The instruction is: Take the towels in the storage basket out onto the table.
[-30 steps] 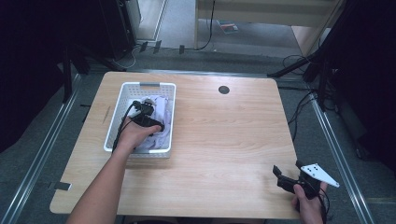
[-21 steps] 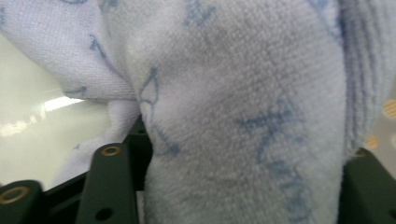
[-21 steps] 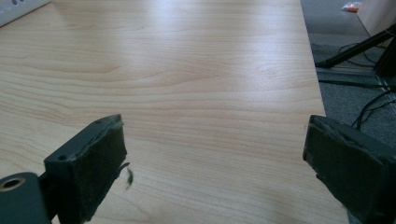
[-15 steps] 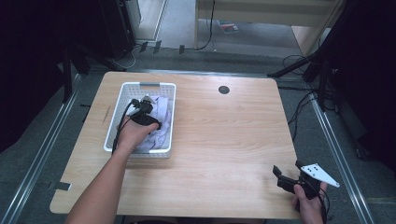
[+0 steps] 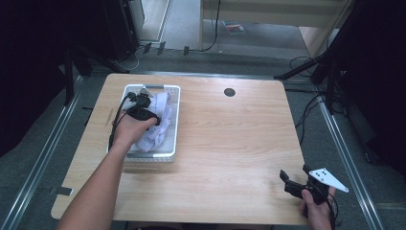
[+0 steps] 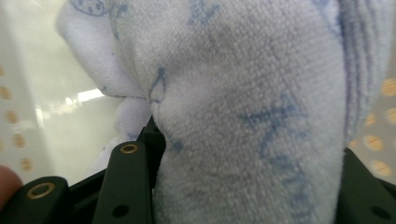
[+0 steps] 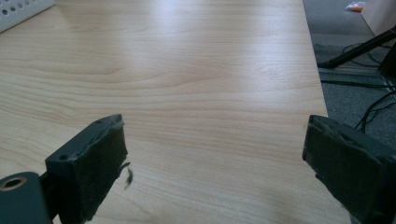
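A white towel with pale blue print (image 5: 159,128) lies bunched in a white perforated basket (image 5: 175,125) on the left of the wooden table. My left gripper (image 5: 145,105) reaches down into the basket and is shut on a thick fold of the towel (image 6: 252,140), which packs the space between its black jaws. The fingertips are buried in the cloth. My right gripper (image 5: 294,172) rests low over the table's near right corner. It stands open (image 7: 215,154) with nothing but bare wood between its pads.
A round cable hole (image 5: 229,92) sits near the table's far edge. The basket's corner (image 7: 23,10) shows far off in the right gripper view. Cables and stand legs (image 5: 306,72) lie on the floor beyond the right edge.
My left hand has edged slightly toward the basket's far end, with the towel bunched higher around the gripper. The right gripper has stayed put.
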`<state>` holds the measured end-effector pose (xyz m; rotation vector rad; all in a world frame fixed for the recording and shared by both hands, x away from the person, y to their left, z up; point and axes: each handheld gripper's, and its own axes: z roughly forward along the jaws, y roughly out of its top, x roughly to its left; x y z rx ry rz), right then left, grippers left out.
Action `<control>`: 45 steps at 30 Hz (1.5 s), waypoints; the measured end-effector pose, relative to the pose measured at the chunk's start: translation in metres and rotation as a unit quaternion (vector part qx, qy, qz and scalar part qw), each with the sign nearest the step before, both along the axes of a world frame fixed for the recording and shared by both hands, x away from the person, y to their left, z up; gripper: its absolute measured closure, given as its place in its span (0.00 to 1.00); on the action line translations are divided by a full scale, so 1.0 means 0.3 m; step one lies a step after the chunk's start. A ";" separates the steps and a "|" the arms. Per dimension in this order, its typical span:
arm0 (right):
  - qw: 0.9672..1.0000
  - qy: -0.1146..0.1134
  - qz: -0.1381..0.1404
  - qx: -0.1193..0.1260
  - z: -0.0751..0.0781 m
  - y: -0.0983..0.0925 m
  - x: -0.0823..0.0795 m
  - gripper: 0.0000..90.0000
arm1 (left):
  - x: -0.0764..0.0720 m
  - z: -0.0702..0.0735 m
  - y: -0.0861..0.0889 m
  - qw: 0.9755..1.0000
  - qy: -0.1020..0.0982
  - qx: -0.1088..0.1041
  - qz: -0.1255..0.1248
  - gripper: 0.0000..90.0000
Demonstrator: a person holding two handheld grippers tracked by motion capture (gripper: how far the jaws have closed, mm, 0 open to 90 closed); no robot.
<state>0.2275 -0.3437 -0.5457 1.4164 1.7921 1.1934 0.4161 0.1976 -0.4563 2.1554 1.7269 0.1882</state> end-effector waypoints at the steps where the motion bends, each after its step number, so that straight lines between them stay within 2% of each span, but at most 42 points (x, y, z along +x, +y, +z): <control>1: 1.000 0.000 0.000 0.001 0.000 0.000 0.000 0.07 | -0.003 0.022 0.002 1.000 -0.005 0.000 0.000 0.57; 7: 1.000 0.000 0.000 0.000 0.000 0.000 0.000 0.07 | -0.010 0.106 0.010 1.000 -0.018 0.001 0.000 0.57; 12: 1.000 0.000 -0.001 0.000 0.000 0.000 0.000 0.07 | -0.013 0.156 0.011 1.000 -0.023 0.008 -0.002 0.57; 15: 1.000 0.000 -0.001 0.000 0.000 0.000 0.000 0.07 | -0.013 0.190 0.006 1.000 -0.029 0.005 0.000 0.57; 24: 1.000 0.000 -0.002 0.000 0.000 0.000 0.000 0.07 | -0.013 0.282 -0.053 0.999 -0.046 0.017 -0.018 0.56; 27: 1.000 0.000 -0.002 0.000 0.000 -0.001 0.000 0.07 | -0.013 0.307 -0.079 0.998 -0.049 0.013 -0.024 0.56; 31: 1.000 -0.001 -0.001 0.001 0.000 -0.001 0.000 0.07 | -0.014 0.328 -0.125 0.998 -0.056 0.015 -0.038 0.56; 35: 1.000 0.000 -0.002 0.000 0.000 0.000 0.000 0.07 | -0.016 0.337 -0.174 0.997 -0.056 0.007 -0.056 0.56; 40: 1.000 0.000 -0.003 0.000 0.000 0.000 0.000 0.07 | -0.013 0.323 -0.238 0.996 -0.053 0.006 -0.071 0.55; 45: 1.000 0.003 -0.005 0.000 0.000 -0.001 0.001 0.07 | -0.010 0.308 -0.302 0.995 -0.051 -0.005 -0.090 0.55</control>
